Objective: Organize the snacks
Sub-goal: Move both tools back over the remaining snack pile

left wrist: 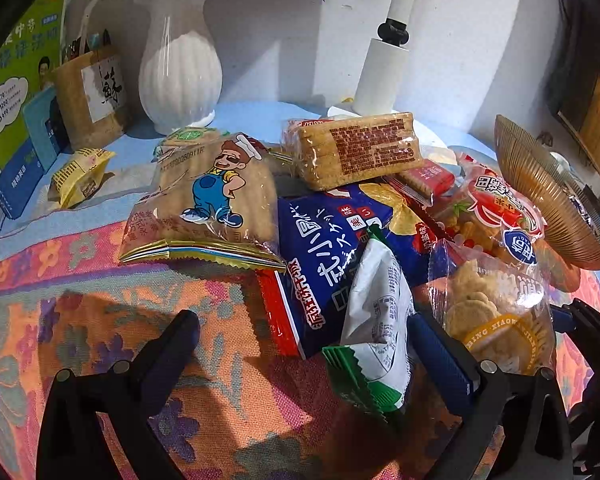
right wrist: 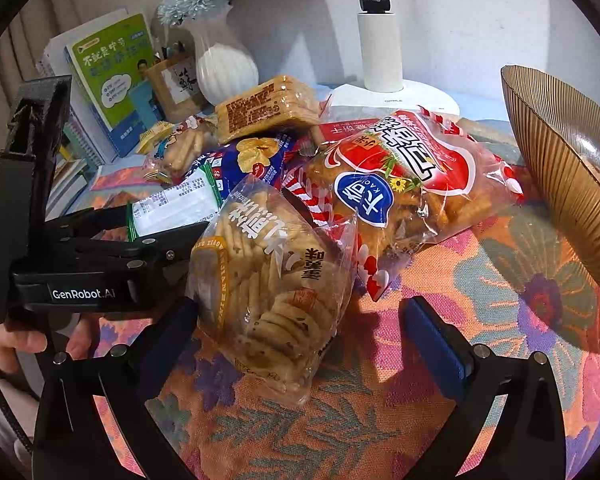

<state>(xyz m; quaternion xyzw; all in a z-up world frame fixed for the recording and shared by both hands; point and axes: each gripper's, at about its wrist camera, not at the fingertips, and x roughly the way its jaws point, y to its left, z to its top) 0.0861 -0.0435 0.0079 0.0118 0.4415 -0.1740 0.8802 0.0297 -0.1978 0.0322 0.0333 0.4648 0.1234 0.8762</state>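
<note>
A pile of snack packs lies on a flowered cloth. My left gripper is open, fingers spread around a small white-and-green packet, which leans on a blue chip bag; in the right wrist view the packet lies between the left gripper's fingers. A cartoon-chef biscuit bag and a cracker block lie behind. My right gripper is open around a clear bag of round biscuits. A red snack bag lies behind it.
A ribbed gold bowl stands tilted at the right. A white vase, a brown pen holder, books and a white lamp base stand at the back. A small yellow packet lies apart at left.
</note>
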